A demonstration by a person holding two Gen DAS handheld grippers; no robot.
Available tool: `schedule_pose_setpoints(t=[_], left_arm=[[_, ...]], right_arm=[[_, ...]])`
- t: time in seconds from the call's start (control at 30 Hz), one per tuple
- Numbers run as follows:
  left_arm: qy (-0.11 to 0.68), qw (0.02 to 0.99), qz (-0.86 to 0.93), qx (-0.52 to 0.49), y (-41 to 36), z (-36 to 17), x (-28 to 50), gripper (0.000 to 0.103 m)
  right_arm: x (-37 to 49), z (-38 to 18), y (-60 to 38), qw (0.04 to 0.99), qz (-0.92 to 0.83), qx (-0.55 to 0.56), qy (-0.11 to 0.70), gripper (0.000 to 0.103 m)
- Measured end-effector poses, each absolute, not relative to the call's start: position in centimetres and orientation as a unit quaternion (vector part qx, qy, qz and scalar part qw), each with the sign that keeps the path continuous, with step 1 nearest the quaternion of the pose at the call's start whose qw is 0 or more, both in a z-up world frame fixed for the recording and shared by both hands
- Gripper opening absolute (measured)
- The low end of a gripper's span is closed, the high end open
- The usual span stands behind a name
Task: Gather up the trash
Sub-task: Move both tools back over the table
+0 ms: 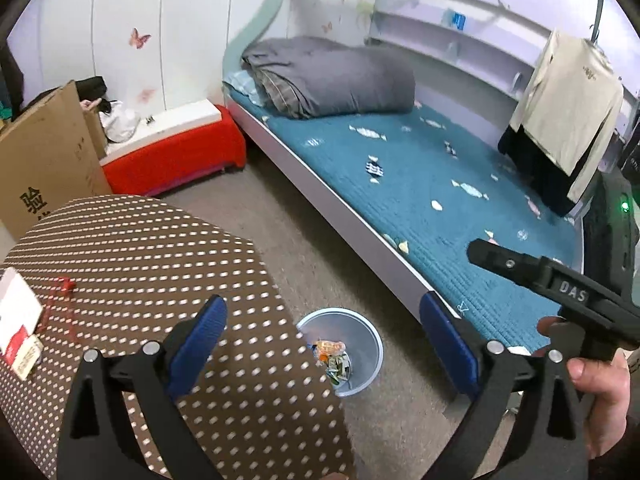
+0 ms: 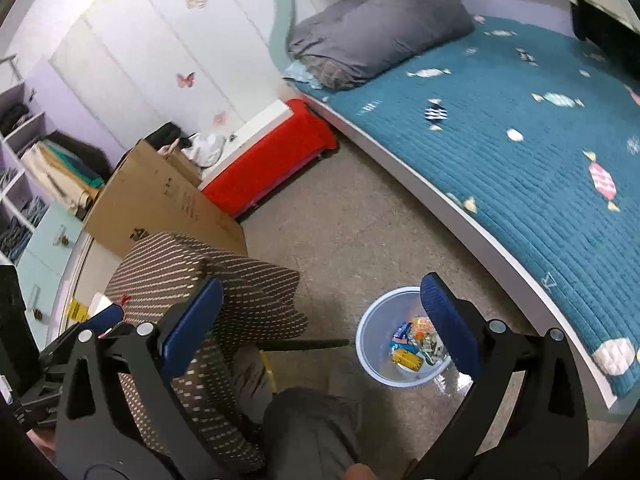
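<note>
Gaping empty, both the left gripper [image 1: 322, 338] and right gripper [image 2: 322, 320] hover above the wrapper-filled bin [image 2: 374, 354]; "DAS" marks the right gripper's body.

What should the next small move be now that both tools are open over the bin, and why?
Probably swing the left tool toward the red-and-white card on the dotted cushion. Both tools hang open and empty, the right tool too, and the bin already holds wrappers.

- Your left wrist view is looking down from above the dotted surface [image 1: 132, 264] toward the bed [image 1: 420, 184].
- Your right one is looking likewise; both are sharing the bin [image 2: 370, 344], floor and bed.
</note>
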State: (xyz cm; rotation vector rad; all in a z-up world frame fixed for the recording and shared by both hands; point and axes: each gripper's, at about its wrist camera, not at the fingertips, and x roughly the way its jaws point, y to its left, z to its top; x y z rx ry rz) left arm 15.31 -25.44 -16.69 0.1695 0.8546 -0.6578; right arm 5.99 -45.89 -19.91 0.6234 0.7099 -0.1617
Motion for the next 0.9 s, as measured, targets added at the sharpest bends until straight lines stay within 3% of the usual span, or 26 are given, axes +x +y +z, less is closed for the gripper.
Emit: schedule_pose_setpoints(t=[0.43,0.9], left_arm=[[0.362,0.895,-0.256,0.042,-16.3,-13.1,13.8,0.095],[0.359,0.919,-0.164,0.008,-5.4,-13.9,14.9,0.095]], right_arm=[[8.6,-15.2,-37.0,0.913,-0.011,0.225,0.341,0.097],[13.7,-14.1,-27.6,0.917,0.059,0.158,0.362,0.097]])
